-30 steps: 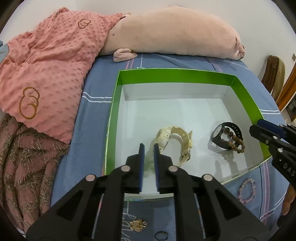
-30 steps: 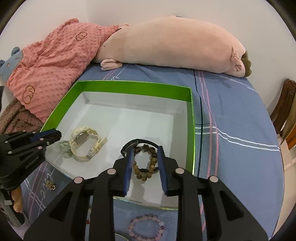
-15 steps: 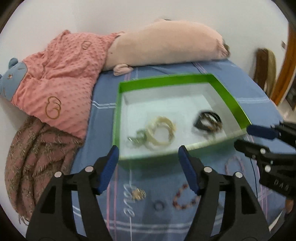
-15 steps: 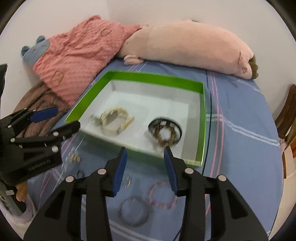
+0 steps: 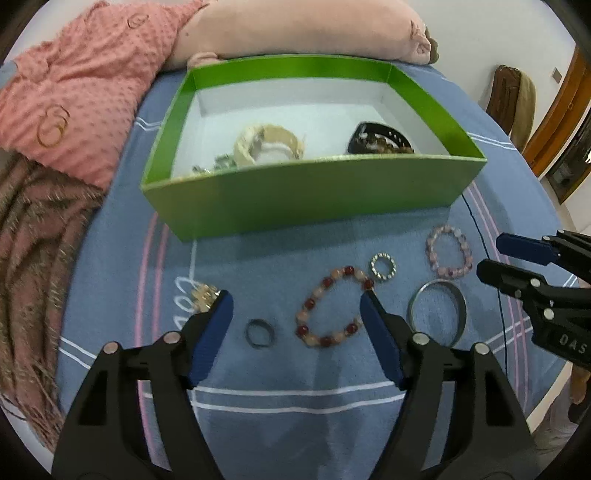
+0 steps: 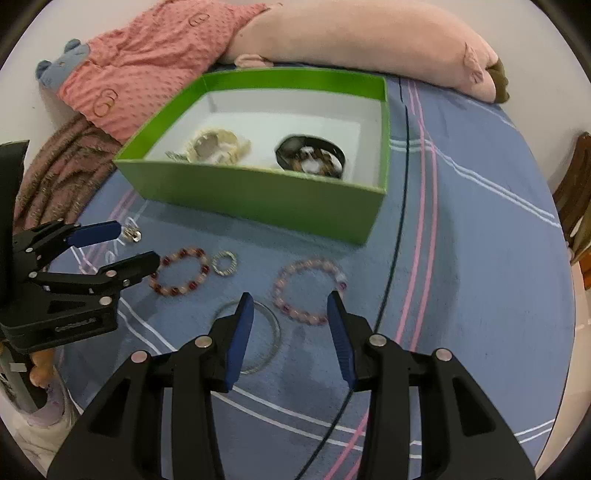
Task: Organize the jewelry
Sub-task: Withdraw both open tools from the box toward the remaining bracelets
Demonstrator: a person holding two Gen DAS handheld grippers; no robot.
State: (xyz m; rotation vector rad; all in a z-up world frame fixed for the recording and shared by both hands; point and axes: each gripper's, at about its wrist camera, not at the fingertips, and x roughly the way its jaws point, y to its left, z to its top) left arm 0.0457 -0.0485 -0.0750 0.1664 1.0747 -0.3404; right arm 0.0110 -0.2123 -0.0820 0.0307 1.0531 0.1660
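A green box point(image 5: 314, 201) point(image 6: 258, 195) holds a cream watch point(image 5: 269, 144) point(image 6: 216, 146), a black watch with brown beads point(image 5: 380, 138) point(image 6: 310, 157) and a small silver piece point(image 5: 221, 162). In front of it on the blue bedspread lie a red-and-peach bead bracelet point(image 5: 332, 306) point(image 6: 181, 271), a dark ring point(image 5: 260, 332), a sparkly ring point(image 5: 383, 266) point(image 6: 224, 263), a pink bead bracelet point(image 5: 448, 251) point(image 6: 308, 288), a silver bangle point(image 5: 437, 310) point(image 6: 258, 336) and a gold charm point(image 5: 203, 293) point(image 6: 132, 232). My left gripper point(image 5: 295, 314) point(image 6: 122, 245) is open and empty above the red bracelet. My right gripper point(image 6: 290, 317) point(image 5: 506, 254) is open and empty over the pink bracelet and bangle.
A pink plush pillow point(image 5: 295, 29) point(image 6: 362, 40) lies behind the box. A pink dotted blanket point(image 5: 74, 92) point(image 6: 147, 62) and a brown fringed throw point(image 5: 33, 258) point(image 6: 55, 173) cover the left. The bed's edge is near at lower right point(image 5: 546, 398).
Both grippers drew back out of the box, toward the near side, and opened wide. The left let go of the silver piece beside the cream watch; the loose jewelry came into view.
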